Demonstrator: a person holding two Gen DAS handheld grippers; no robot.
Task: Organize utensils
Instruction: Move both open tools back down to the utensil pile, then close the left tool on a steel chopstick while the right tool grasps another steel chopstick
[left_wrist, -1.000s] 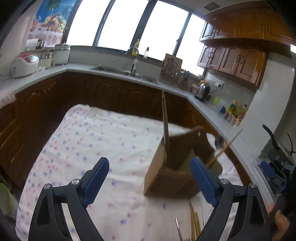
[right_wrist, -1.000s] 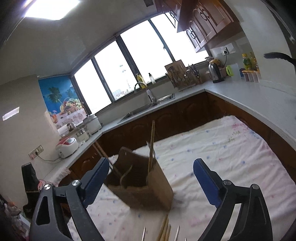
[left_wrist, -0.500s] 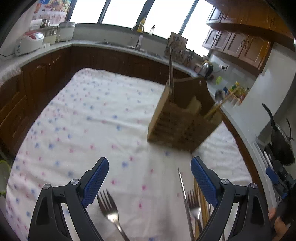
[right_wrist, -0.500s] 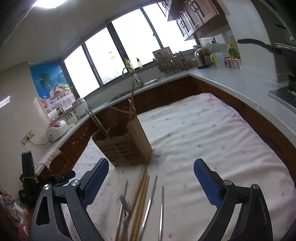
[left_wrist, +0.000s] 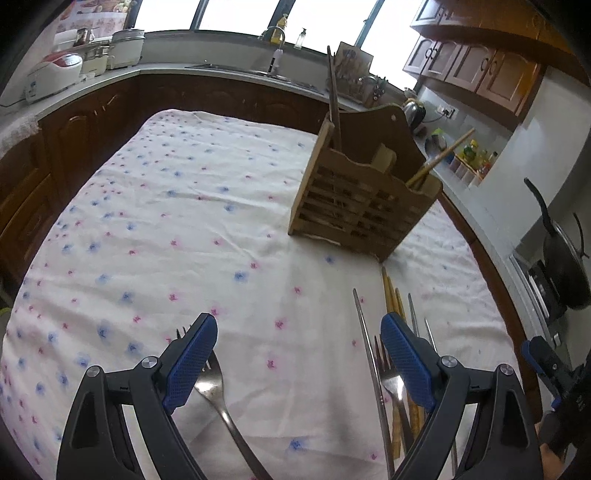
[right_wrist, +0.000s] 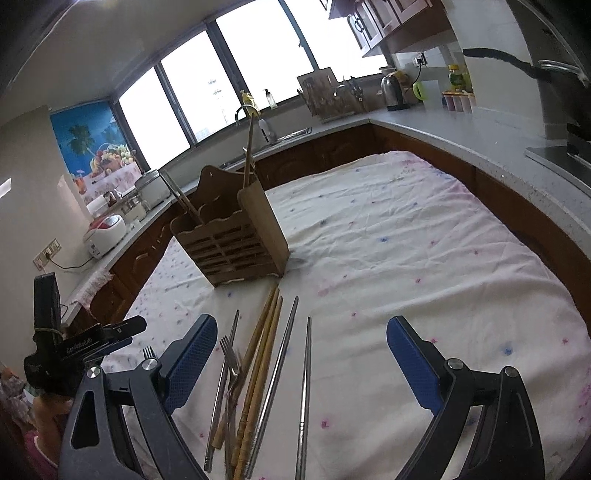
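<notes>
On floral cloth (right_wrist: 406, 258): slatted wooden holder (right_wrist: 236, 243) w/ chopsticks upright inside. No legible writing. Wood chopsticks (right_wrist: 258, 369), steel chopsticks (right_wrist: 304, 387) and forks (left_wrist: 218, 391) lie loose near both claws. Left gripper (left_wrist: 298, 345) and right gripper (right_wrist: 301, 352) spread wide, holding nothing.

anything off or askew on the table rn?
One fork lies alone under the left gripper, apart from the bundle of chopsticks and other cutlery nearer the right gripper. Chopsticks in the wooden holder lean at different angles. Nothing looks spilled or damaged; both grippers are open and empty.
</notes>
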